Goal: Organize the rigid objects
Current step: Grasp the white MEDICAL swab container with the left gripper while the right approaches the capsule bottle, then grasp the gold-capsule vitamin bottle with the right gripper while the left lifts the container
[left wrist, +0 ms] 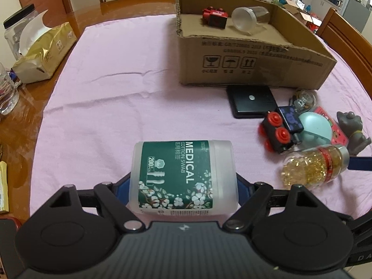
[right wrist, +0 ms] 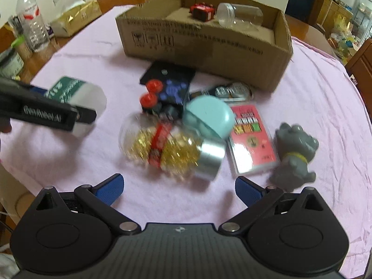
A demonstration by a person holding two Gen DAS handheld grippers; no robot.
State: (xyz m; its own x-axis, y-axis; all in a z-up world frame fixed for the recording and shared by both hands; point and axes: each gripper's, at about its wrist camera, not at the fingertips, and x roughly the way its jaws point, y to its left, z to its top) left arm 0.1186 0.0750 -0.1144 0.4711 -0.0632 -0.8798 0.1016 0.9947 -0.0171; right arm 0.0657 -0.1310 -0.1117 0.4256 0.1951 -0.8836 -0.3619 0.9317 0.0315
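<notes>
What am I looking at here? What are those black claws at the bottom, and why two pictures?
Each picture comes from a camera on a hand-held two-finger gripper; a person carries one in each hand. The left gripper is closed on a cotton swab tub, seen from the side in the right view. The right gripper is open and empty above a bottle of golden capsules. On the pink cloth lie a teal dome, a pink card pack, a grey cat figure and a toy train. The cardboard box already holds a red toy and a clear jar.
</notes>
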